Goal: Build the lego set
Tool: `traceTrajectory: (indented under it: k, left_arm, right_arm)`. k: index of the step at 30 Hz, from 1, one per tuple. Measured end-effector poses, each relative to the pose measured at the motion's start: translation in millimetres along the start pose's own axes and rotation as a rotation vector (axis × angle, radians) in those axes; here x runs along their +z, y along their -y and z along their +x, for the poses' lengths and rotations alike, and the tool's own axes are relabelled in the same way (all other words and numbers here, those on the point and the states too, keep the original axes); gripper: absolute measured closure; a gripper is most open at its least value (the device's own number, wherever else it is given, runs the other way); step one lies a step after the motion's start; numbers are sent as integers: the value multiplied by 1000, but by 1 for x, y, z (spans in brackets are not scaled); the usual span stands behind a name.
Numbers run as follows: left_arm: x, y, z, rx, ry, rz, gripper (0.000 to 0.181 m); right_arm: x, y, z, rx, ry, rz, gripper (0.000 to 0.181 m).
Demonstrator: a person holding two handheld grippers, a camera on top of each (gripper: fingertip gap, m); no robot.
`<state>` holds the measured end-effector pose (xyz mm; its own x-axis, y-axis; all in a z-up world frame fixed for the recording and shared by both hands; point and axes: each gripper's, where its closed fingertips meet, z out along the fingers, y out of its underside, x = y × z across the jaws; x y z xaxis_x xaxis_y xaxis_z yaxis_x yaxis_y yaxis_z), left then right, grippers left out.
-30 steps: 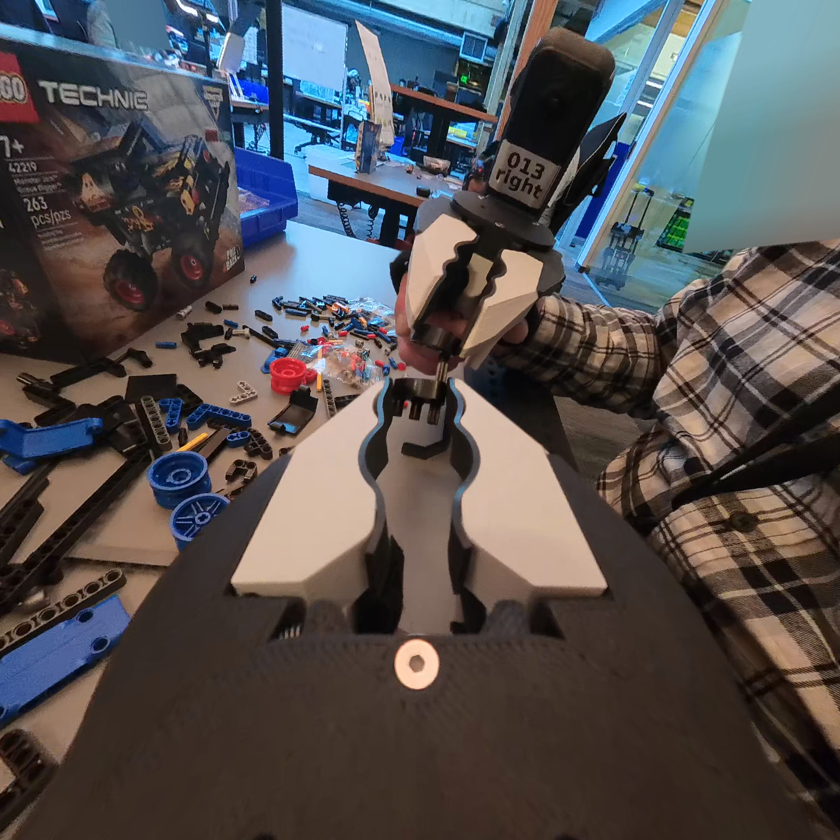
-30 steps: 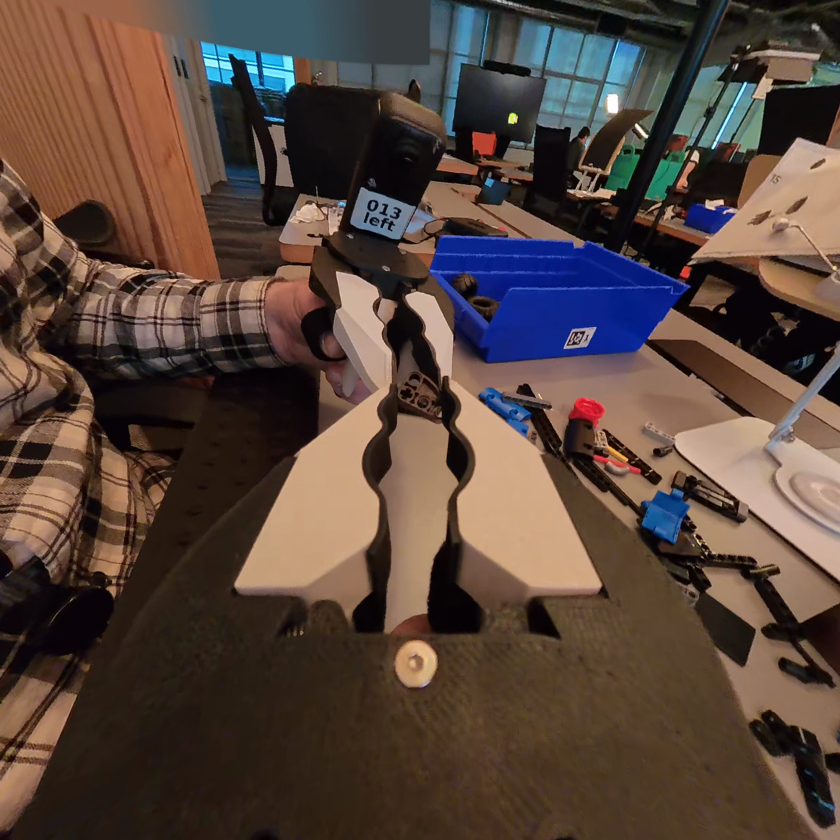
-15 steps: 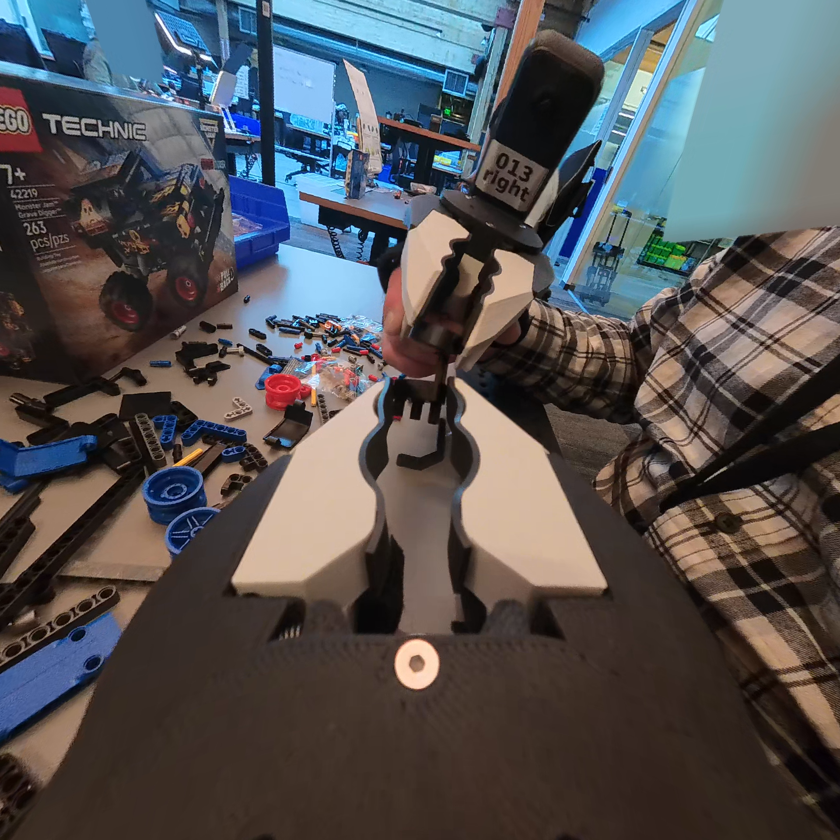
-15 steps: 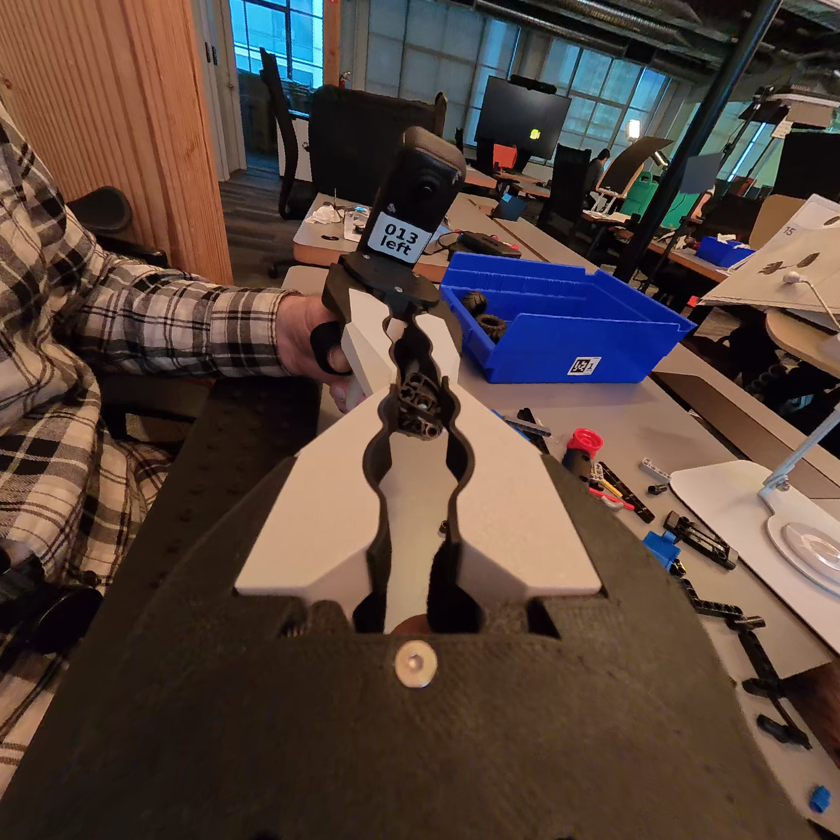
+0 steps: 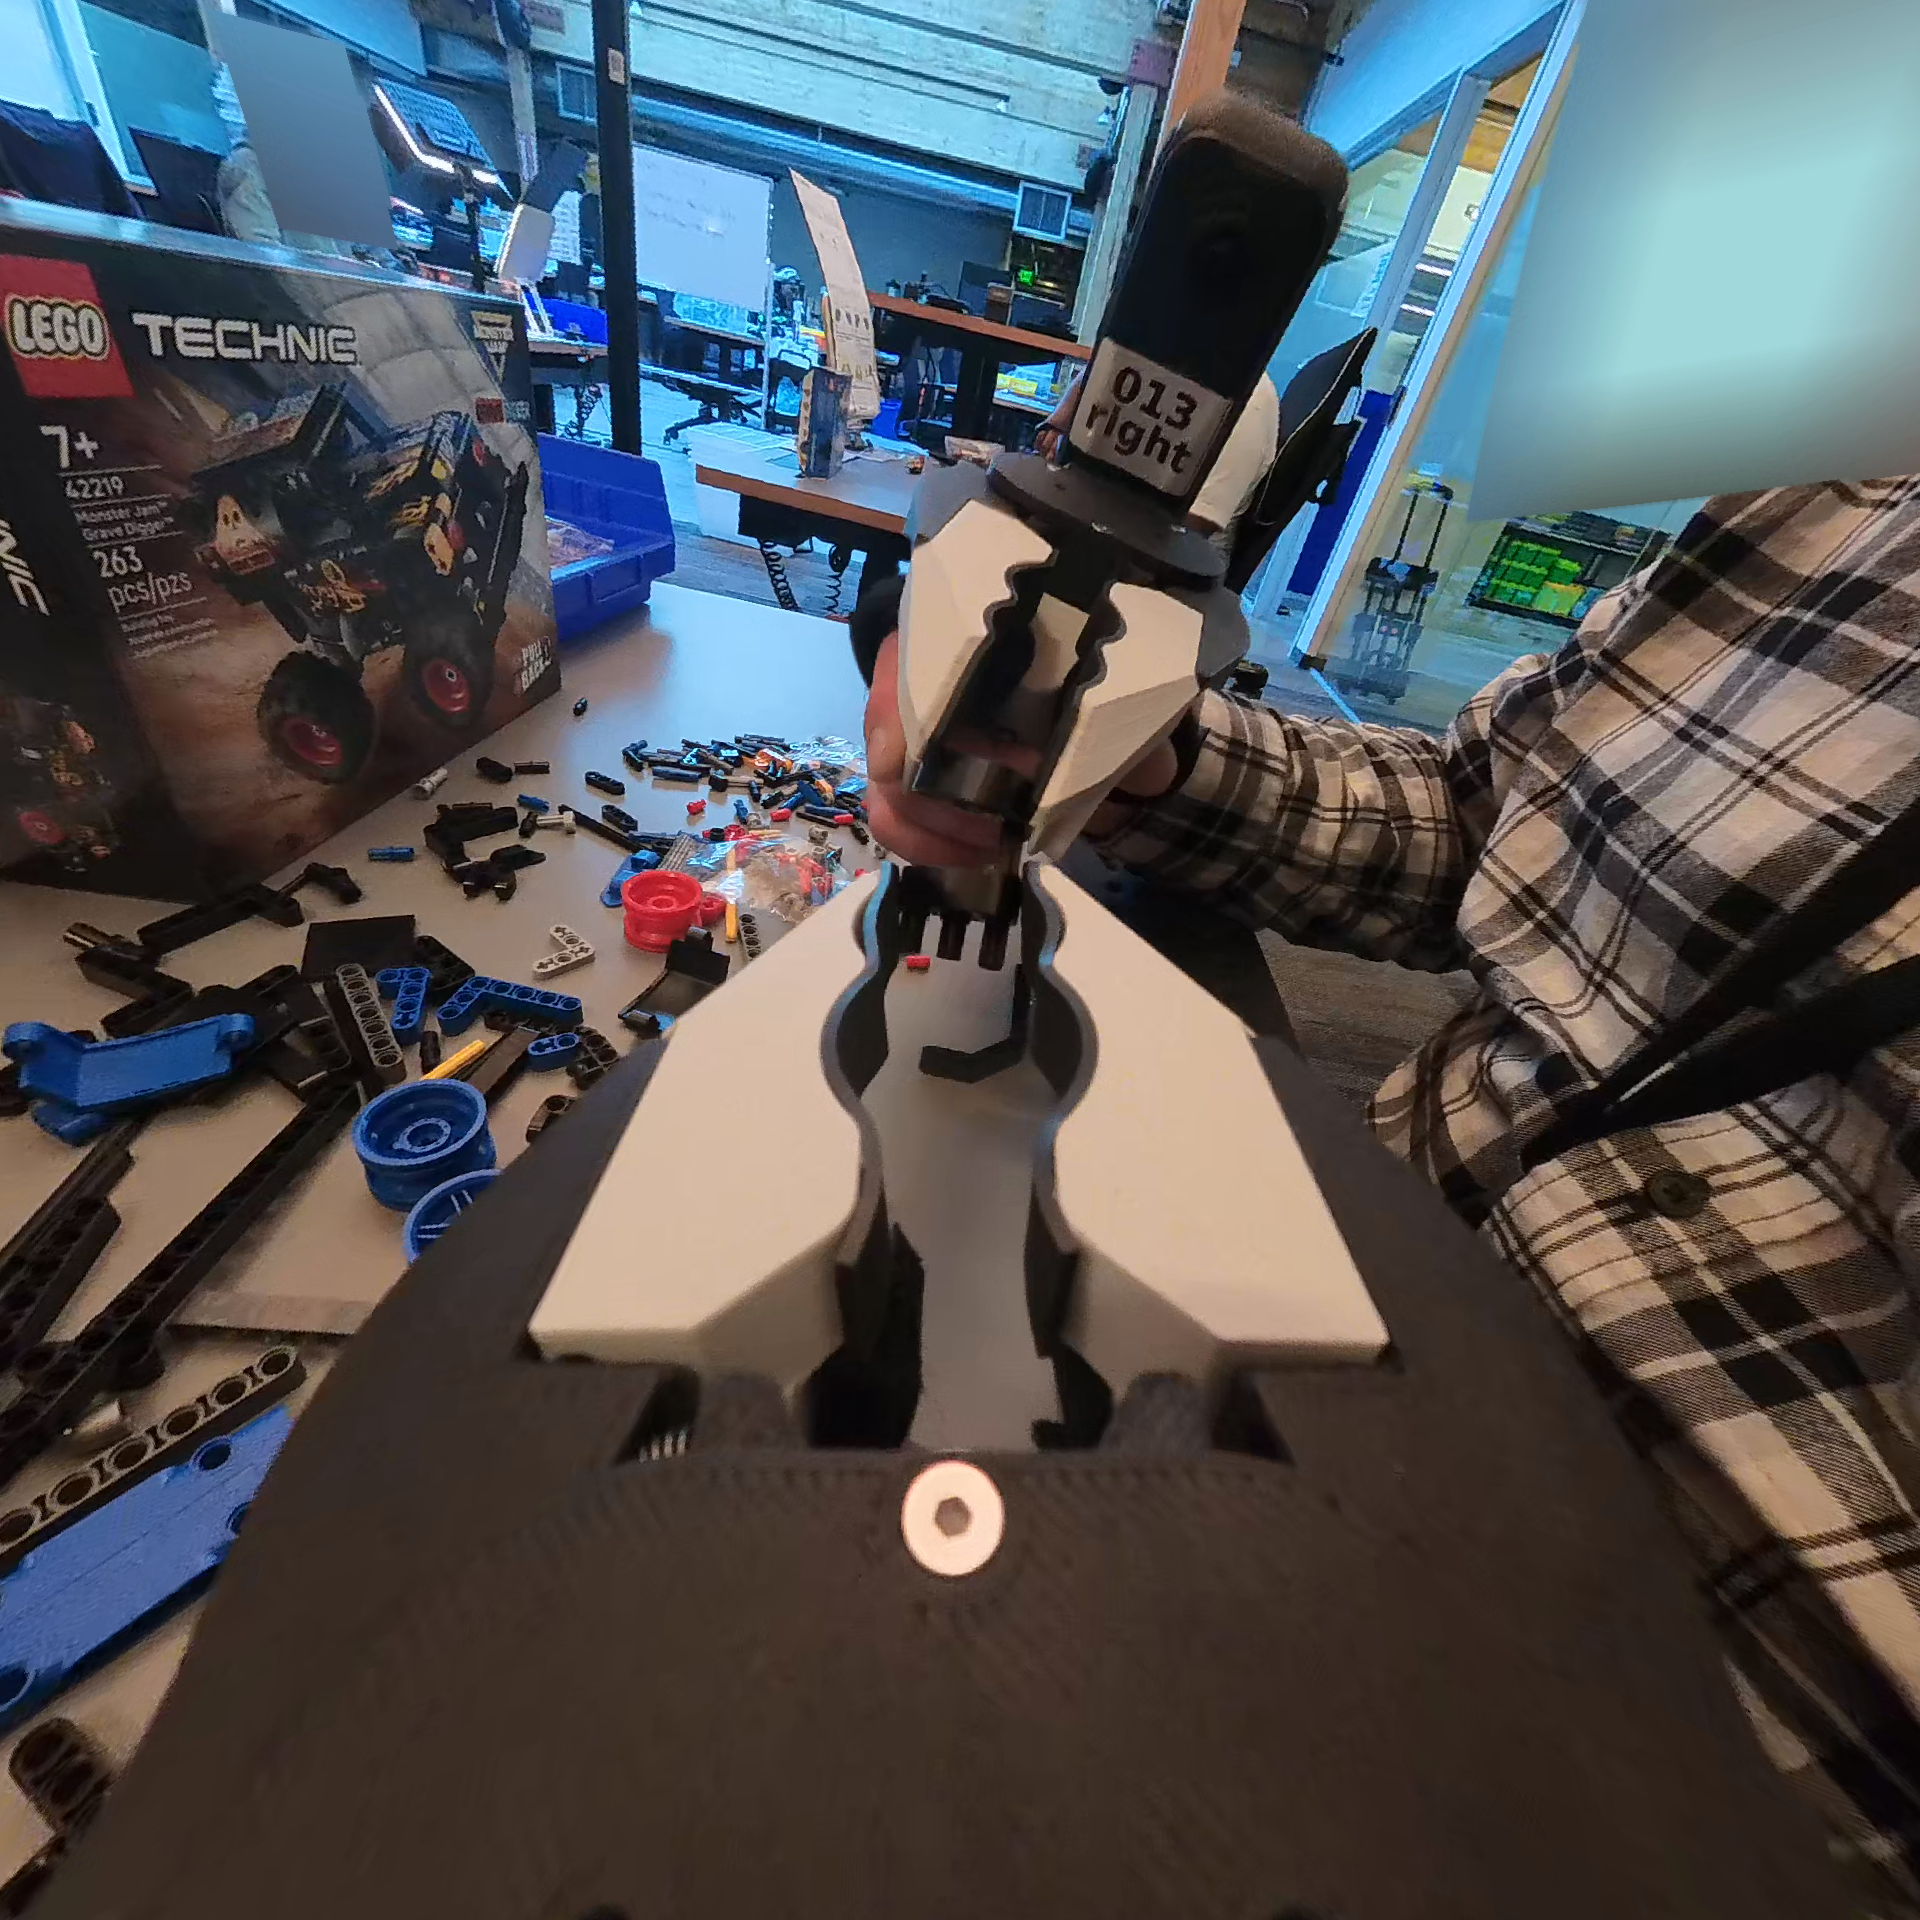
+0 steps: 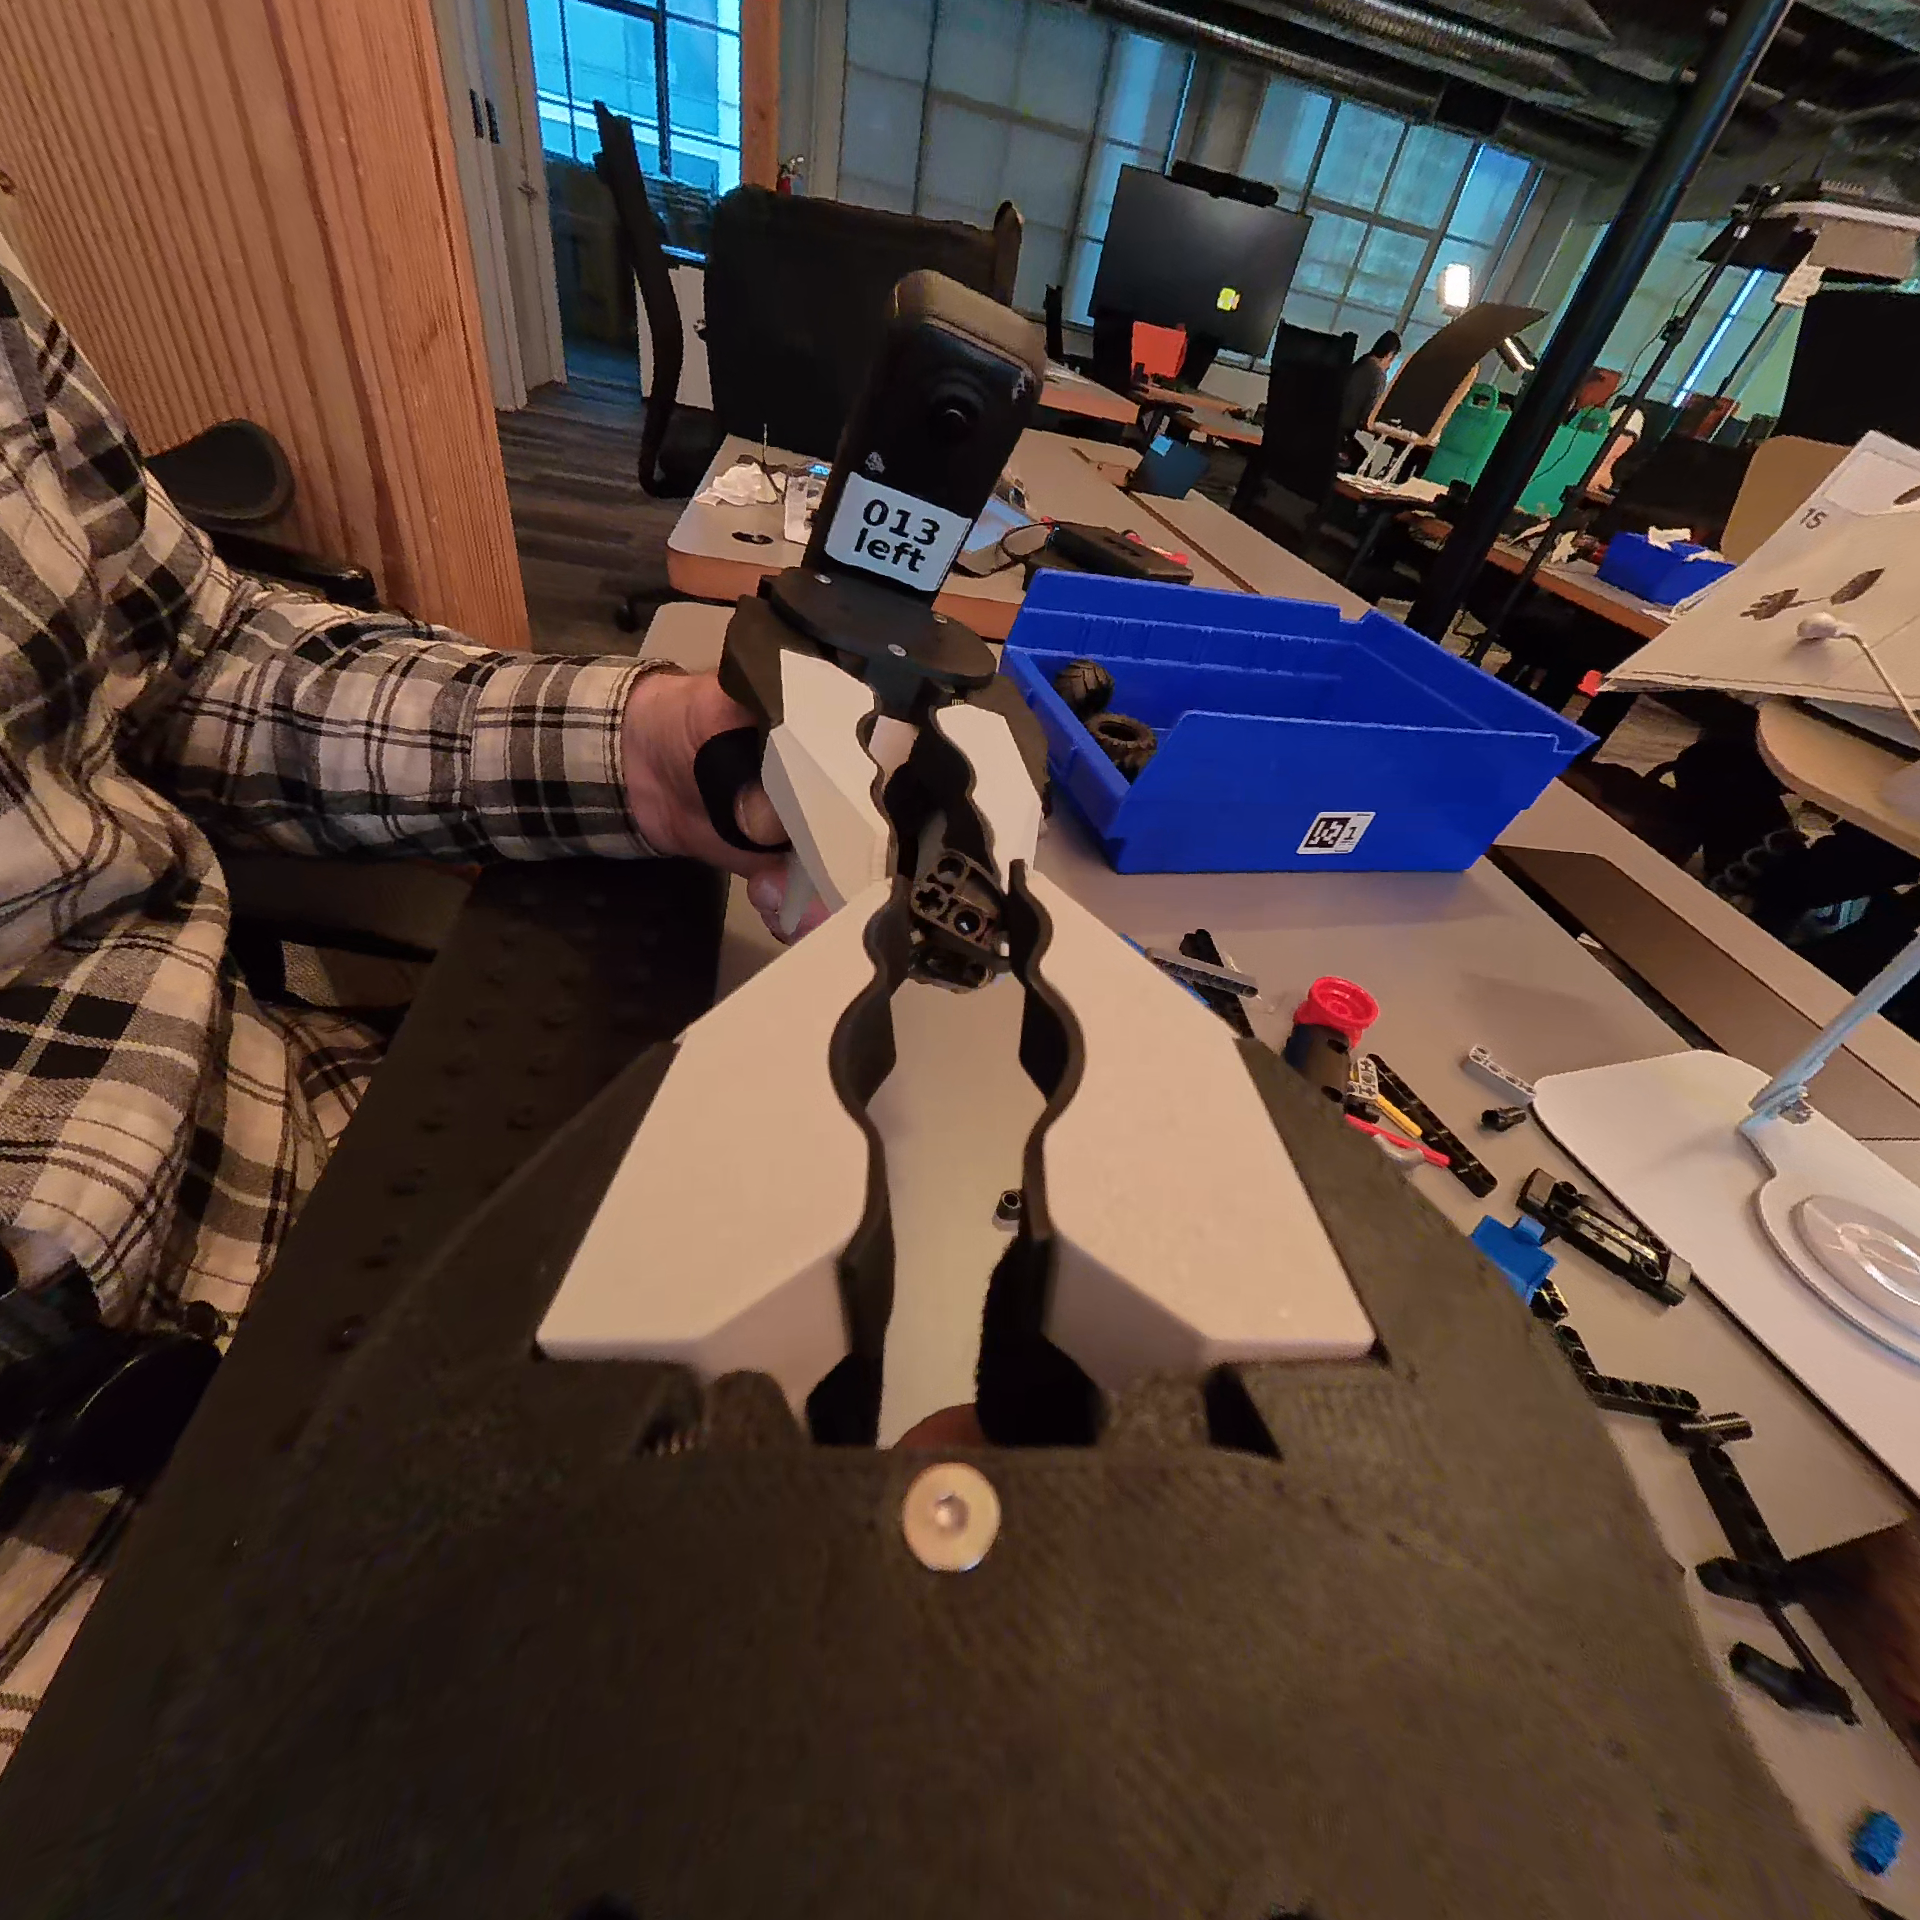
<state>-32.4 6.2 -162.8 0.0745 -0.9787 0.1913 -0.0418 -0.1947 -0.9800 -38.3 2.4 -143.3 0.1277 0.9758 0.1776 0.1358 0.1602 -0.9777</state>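
Grippers meet tip-to-tip above table: left gripper (image 5: 956,914) clamps black piece (image 5: 951,930), right gripper (image 6: 951,914) clamps mating part (image 6: 951,971) for joining.

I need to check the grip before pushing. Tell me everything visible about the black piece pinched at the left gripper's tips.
The black Technic piece is dark plastic, with short pegs pointing down between the fingers and a thin hooked arm below. The right wrist view shows its holed end. The left gripper pinches it at its tips, in mid-air; the right gripper meets it from above.

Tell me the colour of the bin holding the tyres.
Blue; the bin shows best in the right wrist view.
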Motion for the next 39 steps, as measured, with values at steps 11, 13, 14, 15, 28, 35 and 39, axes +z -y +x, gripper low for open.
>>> traceTrajectory:
  k: [11, 13, 14, 15, 28, 35, 39]
  left_arm:
    - [1, 1, 0, 6, 2, 6, 160]
    - [1, 1, 0, 7, 1, 8, 160]
    - [0, 1, 0, 7, 1, 9, 160]
    - [0, 1, 0, 8, 2, 10, 160]
    - [1, -4, -8, 60, 65, -23, 160]
    - [3, -11, -16, 165, 154, -80, 161]
    - [3, -11, -17, 196, 176, -84, 160]
  right_arm:
    - [-1, 0, -1, -3, 4, 10, 164]
    - [-1, 1, -1, -6, 2, 13, 164]
    - [-2, 1, -1, -7, 2, 17, 165]
    - [-2, 2, -1, -7, 3, 20, 165]
    - [-8, 0, 7, -1, -22, 31, 165]
    - [-11, -6, 14, 5, -47, 23, 165]
    - [-12, -6, 16, 7, -55, 23, 165]
